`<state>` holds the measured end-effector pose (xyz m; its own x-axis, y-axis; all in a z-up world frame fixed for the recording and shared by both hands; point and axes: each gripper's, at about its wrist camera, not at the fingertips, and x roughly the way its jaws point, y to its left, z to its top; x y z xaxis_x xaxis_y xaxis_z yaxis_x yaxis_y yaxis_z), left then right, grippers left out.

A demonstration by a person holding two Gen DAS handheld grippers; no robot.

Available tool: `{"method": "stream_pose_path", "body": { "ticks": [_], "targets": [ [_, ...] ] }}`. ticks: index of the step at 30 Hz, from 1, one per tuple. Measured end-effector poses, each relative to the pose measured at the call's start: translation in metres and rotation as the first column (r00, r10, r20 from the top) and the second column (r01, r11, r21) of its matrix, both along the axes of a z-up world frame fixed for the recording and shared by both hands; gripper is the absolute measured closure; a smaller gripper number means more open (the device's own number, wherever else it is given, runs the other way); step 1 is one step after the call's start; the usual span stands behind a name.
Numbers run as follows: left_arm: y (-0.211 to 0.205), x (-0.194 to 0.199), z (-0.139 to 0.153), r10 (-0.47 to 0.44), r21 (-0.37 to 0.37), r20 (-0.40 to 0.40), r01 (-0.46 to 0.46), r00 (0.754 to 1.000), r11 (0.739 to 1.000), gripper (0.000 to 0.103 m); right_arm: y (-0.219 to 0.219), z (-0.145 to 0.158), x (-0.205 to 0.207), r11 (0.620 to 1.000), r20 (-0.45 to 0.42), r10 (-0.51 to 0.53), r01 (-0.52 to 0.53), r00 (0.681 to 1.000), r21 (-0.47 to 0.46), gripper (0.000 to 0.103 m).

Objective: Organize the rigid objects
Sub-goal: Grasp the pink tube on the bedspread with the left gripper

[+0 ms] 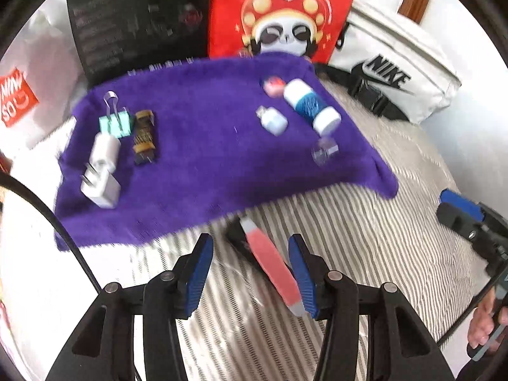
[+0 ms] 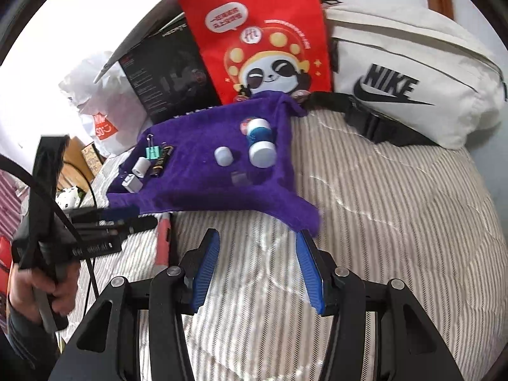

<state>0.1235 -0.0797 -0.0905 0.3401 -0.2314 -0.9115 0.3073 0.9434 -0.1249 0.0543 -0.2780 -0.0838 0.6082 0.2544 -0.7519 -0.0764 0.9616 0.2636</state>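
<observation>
A purple towel (image 1: pixel 206 165) (image 2: pixel 197 136) lies on the striped bedding (image 1: pixel 365 231). On its left are two white plugs (image 1: pixel 101 187), a teal binder clip (image 1: pixel 116 123) and a black-and-gold battery (image 1: pixel 144 136). On its right lie a blue thread spool (image 1: pixel 311 106), a small white cap (image 1: pixel 273 120), a pink round piece (image 1: pixel 273 85) and a clear piece (image 1: pixel 324 152). My left gripper (image 1: pixel 252 266) is open over a pink stick (image 1: pixel 273 263) that lies on the bedding beside its right finger. My right gripper (image 2: pixel 258 270) is open and empty, near the towel's front corner.
Behind the towel stand a black box (image 1: pixel 133 22), a red panda bag (image 1: pixel 279 16) and a white Nike bag (image 1: pixel 390 73). A white plastic shopping bag (image 1: pixel 19 101) sits at the far left. A black cable (image 1: pixel 63 222) trails past the left gripper.
</observation>
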Motion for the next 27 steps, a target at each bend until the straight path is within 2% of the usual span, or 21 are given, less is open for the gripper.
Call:
{"method": "stream_pose_path", "body": {
  "ticks": [6, 9, 11, 13, 22, 27],
  "targets": [
    [-0.007, -0.007, -0.025, 0.014, 0.029, -0.052, -0.013, 0.999, 1.0, 0.056, -0.008, -0.001, -0.009, 1.0, -0.009, -0.021, 0.021, 1.0, -0.007, 0.053],
    [-0.004, -0.01, -0.023, 0.004, -0.026, -0.06, -0.006, 0.998, 1.0, 0.074, -0.01, -0.002, -0.011, 1.0, -0.012, -0.026, 0.026, 1.0, -0.002, 0.053],
    [0.0, -0.013, -0.019, 0.006, -0.023, -0.054, -0.007, 0.999, 1.0, 0.083, -0.01, -0.003, -0.01, 1.0, -0.014, -0.028, 0.028, 0.999, -0.001, 0.053],
    [0.004, -0.014, -0.017, 0.001, -0.022, -0.056, -0.003, 0.998, 1.0, 0.086, -0.01, -0.004, -0.01, 1.0, -0.015, -0.025, 0.025, 1.0, 0.004, 0.053],
    [0.019, -0.014, -0.02, 0.0, -0.01, -0.047, 0.0, 0.999, 1.0, 0.086, -0.002, -0.013, -0.007, 1.0, -0.037, -0.004, 0.004, 0.999, 0.008, 0.053],
    [0.009, -0.014, -0.021, -0.032, 0.057, -0.018, 0.033, 0.999, 0.998, 0.086, 0.002, -0.017, -0.006, 1.0, -0.05, 0.004, -0.004, 0.999, 0.006, 0.053]
  ]
}}
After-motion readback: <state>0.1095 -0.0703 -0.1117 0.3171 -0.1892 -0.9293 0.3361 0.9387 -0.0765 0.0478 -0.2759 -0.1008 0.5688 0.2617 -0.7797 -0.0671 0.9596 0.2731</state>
